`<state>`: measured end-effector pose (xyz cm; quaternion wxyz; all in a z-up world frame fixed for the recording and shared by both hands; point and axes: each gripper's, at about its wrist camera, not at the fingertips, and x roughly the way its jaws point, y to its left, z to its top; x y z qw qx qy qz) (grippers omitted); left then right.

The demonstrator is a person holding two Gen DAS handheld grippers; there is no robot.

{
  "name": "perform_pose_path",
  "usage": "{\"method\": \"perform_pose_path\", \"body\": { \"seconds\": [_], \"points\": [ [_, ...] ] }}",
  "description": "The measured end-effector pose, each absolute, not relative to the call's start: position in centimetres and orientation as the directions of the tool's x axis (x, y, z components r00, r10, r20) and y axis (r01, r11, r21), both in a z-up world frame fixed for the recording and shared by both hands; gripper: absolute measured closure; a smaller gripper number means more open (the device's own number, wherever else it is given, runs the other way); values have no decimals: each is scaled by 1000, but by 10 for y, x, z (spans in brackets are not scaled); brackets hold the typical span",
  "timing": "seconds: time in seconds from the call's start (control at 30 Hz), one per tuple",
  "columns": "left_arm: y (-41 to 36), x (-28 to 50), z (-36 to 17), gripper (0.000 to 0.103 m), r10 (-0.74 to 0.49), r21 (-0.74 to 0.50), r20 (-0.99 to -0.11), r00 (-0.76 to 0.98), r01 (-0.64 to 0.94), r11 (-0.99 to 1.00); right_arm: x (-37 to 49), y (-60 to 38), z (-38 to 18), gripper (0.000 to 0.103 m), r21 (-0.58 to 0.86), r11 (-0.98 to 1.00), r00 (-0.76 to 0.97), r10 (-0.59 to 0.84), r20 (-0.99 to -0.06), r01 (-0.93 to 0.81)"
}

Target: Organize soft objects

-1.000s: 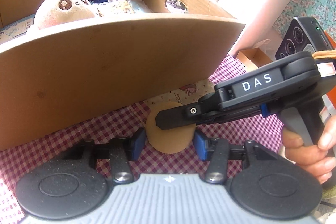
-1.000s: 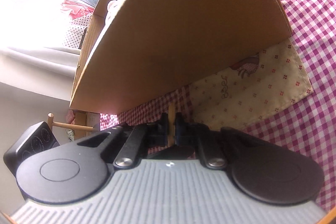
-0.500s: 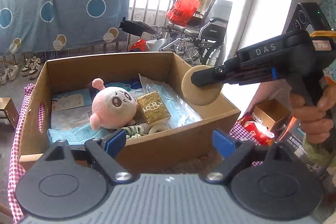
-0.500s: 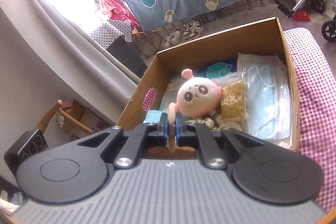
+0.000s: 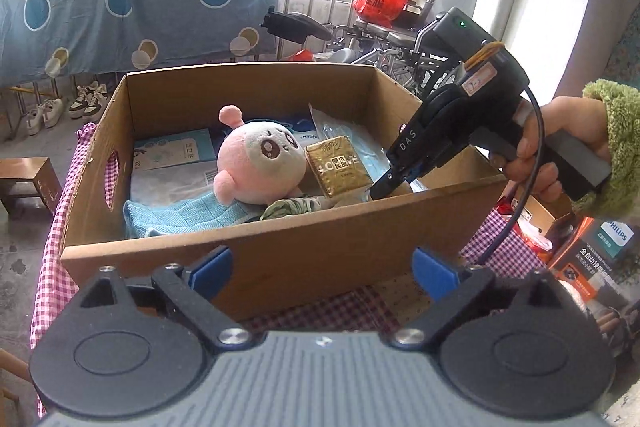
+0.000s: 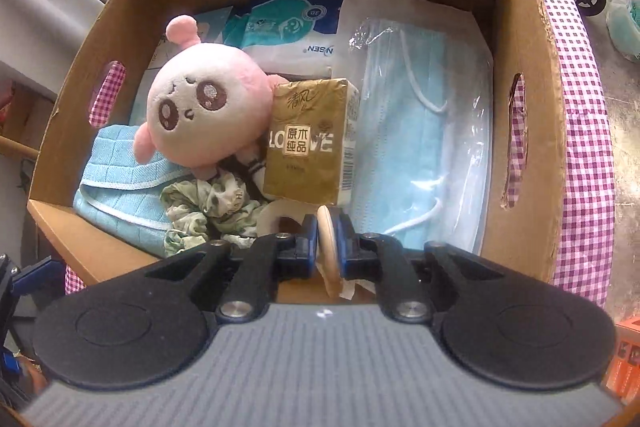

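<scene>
Two hand-held grippers work at one brown cardboard box (image 5: 280, 259) on the checked counter (image 6: 576, 131). Nearest, the left hand-held gripper (image 5: 324, 273) has just spread wide, empty, before the box's front wall. The right hand-held gripper (image 6: 328, 243) pinches a beige round powder puff (image 6: 326, 239) over the near inside edge. Beyond lie a green scrunchie (image 6: 208, 207), gold tissue pack (image 6: 308, 143), pink plush (image 6: 204, 107) at 10 o'clock, masks (image 6: 420, 131) at 2.
</scene>
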<state>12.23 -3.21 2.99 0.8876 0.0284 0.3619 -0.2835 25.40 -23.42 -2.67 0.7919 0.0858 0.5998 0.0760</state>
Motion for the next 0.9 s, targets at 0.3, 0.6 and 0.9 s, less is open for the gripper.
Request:
{"method": "perform_pose_path", "body": {
  "seconds": [0.3, 0.6, 0.9],
  "points": [
    [-32, 120, 26, 4, -447, -140, -679, 582, 496, 857, 244, -233, -2, 56, 123, 991, 358, 133, -924, -49],
    [-22, 111, 53, 0, -349, -65, -668, 657, 416, 907, 159, -223, 80, 20, 242, 964, 651, 256, -715, -114],
    [-25, 117, 76, 0, -199, 63, -664, 721, 319, 946, 78, -198, 112, 1, 241, 967, 805, 203, -557, -78]
  ]
}}
